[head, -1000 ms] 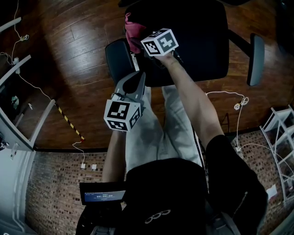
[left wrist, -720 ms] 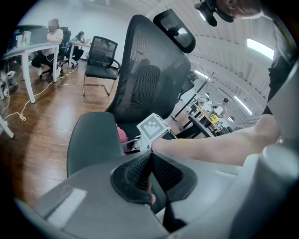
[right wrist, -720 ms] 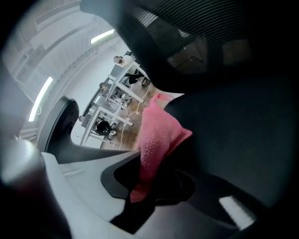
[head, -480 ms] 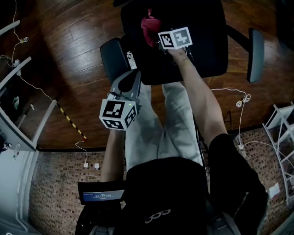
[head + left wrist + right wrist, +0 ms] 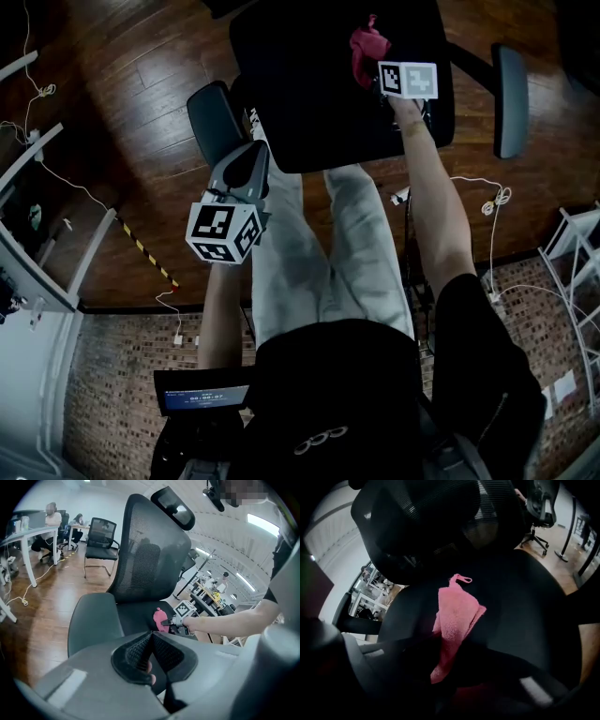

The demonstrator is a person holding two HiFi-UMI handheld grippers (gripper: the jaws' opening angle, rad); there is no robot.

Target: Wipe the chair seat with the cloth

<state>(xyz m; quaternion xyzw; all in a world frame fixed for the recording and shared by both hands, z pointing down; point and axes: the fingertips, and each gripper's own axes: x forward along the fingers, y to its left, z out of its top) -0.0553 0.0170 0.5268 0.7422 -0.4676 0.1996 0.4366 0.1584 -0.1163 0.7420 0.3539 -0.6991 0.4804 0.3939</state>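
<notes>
Right gripper (image 5: 382,67) jaws pinch pink cloth (image 5: 367,49) against chair seat (image 5: 309,103) for wiping. Left gripper (image 5: 246,173) jaws pressed together, empty, held clear of the seat's front.

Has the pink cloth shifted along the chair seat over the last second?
Yes. The pink cloth, clamped in the right hand-held gripper, has travelled from the chair seat edge beside the armrest to right of the seat's middle.

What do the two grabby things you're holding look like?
The left gripper has smooth grey plastic shells and black bumpy pads that narrow to a point. The right gripper looks dark, in shadow. Each carries a white cube printed with black square markers. No cables show on them. The person wears a black top with short sleeves.
</notes>
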